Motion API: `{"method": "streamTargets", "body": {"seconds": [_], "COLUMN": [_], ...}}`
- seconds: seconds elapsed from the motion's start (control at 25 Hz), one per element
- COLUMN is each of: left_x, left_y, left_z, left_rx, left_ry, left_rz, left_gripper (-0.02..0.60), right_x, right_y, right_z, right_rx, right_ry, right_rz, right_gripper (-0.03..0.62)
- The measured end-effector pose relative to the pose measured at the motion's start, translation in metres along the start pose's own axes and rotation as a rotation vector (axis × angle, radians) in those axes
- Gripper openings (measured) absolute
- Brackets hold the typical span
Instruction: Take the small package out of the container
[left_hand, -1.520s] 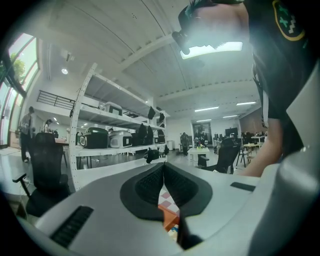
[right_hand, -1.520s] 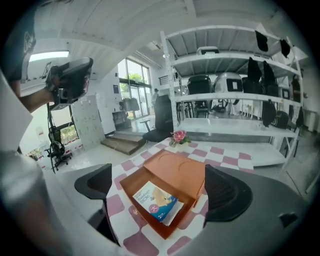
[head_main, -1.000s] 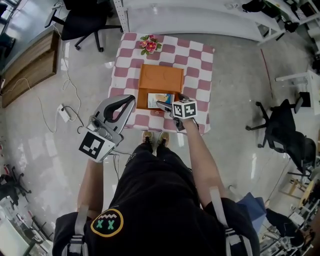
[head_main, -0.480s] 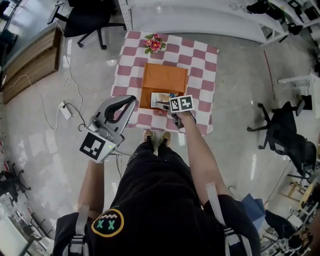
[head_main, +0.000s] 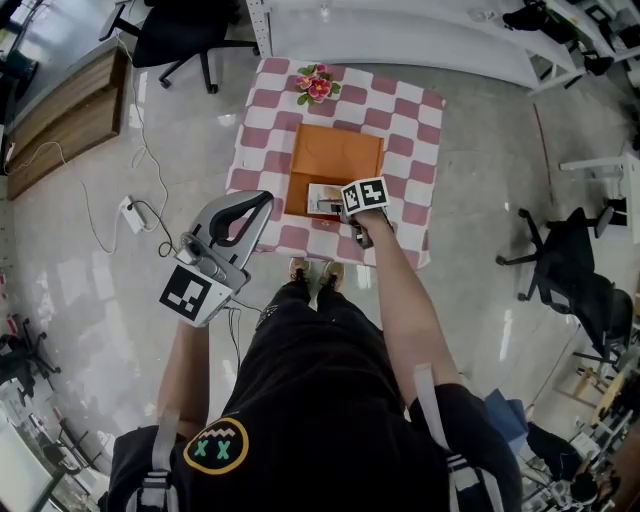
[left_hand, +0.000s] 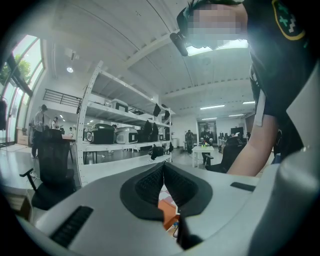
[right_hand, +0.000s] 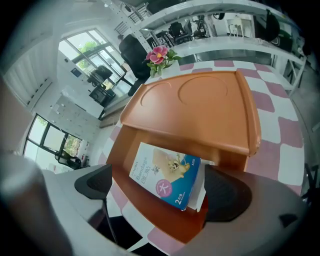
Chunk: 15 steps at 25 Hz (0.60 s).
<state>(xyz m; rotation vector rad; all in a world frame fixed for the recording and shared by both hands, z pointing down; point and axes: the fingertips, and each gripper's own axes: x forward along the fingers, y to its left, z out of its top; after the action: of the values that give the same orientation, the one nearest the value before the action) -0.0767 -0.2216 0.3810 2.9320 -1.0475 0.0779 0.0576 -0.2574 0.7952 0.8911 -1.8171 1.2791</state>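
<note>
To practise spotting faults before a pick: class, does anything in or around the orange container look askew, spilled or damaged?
Only the small package: it lies skewed in the open near end of the orange container, its edges not square with the walls. Nothing looks spilled or damaged. The right gripper, open, straddles it.

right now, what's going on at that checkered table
A person stands at the checkered table with a claw in each hand. The right claw is open, its jaws either side of the small package lying in the orange container; it has not closed on it yet. The left claw is shut and empty, held off to the side.
</note>
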Motion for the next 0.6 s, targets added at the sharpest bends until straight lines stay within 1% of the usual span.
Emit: {"method": "streamTargets", "body": {"seconds": [0.08,0.2,0.36,0.44,0.52,0.6], "left_x": [-0.001,-0.003,-0.002,-0.002,-0.002,-0.004], "left_y": [0.002,0.005,0.006,0.007,0.007,0.008], "left_z": [-0.001,-0.003,-0.001,-0.002,-0.003,-0.004], "left_rx": [-0.002,0.029,-0.013,-0.015,-0.012,0.007], "left_ry": [0.007,-0.003,0.011,0.014,0.014,0.006], "left_rz": [0.0,-0.005,0.011,0.011,0.011,0.01], "left_gripper": [0.018,0.018,0.018,0.018,0.018,0.018], "right_x": [0.004,0.009,0.012,0.013,0.016,0.02], "right_y": [0.0,0.0,-0.003,-0.003,0.0,0.005], "right_z": [-0.003,-0.005,-0.008,-0.008,-0.009,-0.01], "right_rx": [-0.019,-0.025,-0.033,-0.007,0.039,0.072], "right_ry": [0.036,0.076,0.126,0.132,0.131,0.125], "right_rz": [-0.01,-0.024,-0.039,-0.032,-0.006,0.025], "right_gripper": [0.592,0.589,0.569,0.546,0.534,0.517]}}
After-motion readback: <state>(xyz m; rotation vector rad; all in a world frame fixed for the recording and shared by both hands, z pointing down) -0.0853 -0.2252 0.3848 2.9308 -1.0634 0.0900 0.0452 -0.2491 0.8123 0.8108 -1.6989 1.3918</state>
